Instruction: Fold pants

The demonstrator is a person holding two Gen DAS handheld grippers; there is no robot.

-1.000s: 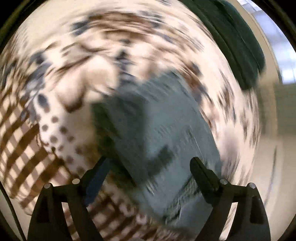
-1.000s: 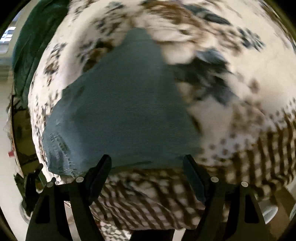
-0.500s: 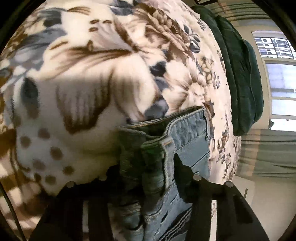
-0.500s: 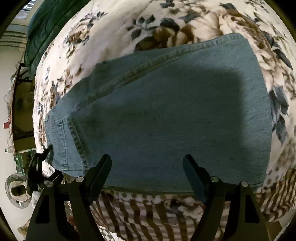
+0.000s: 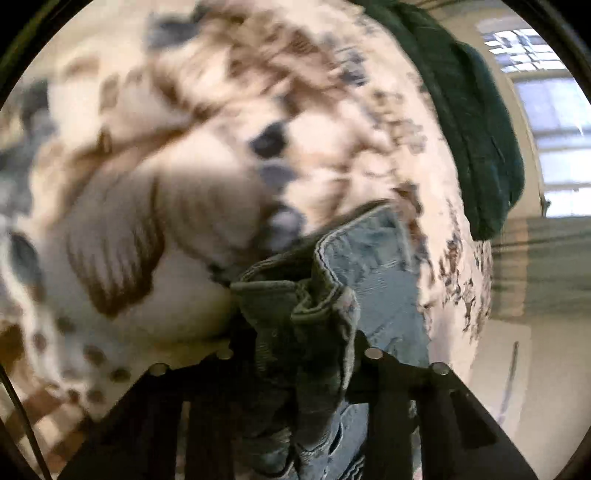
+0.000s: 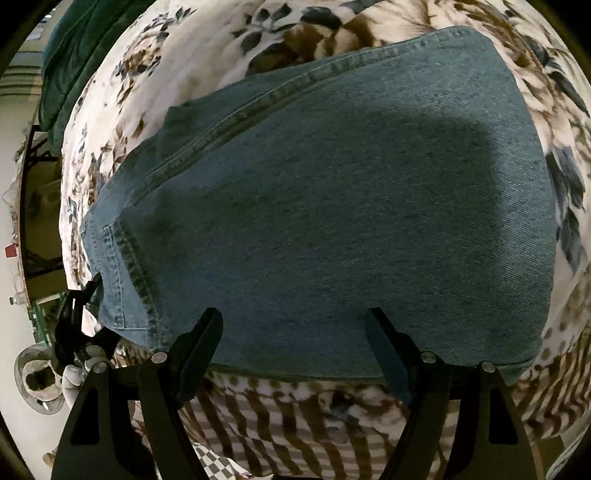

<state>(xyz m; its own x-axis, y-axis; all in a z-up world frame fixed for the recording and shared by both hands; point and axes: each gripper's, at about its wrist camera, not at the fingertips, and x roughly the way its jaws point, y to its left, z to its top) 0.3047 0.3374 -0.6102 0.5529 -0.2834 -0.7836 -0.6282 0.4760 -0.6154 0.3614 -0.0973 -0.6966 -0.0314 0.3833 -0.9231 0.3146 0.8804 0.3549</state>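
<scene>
We see a cream blanket with brown and grey flowers covering the bed, a dark green cushion at its far edge by a bright window. The folded blue denim pants lie flat on it. Our left gripper is closing, pads pinching a bunched denim edge. Our right gripper hangs wide above the pants, gripping nothing.
</scene>
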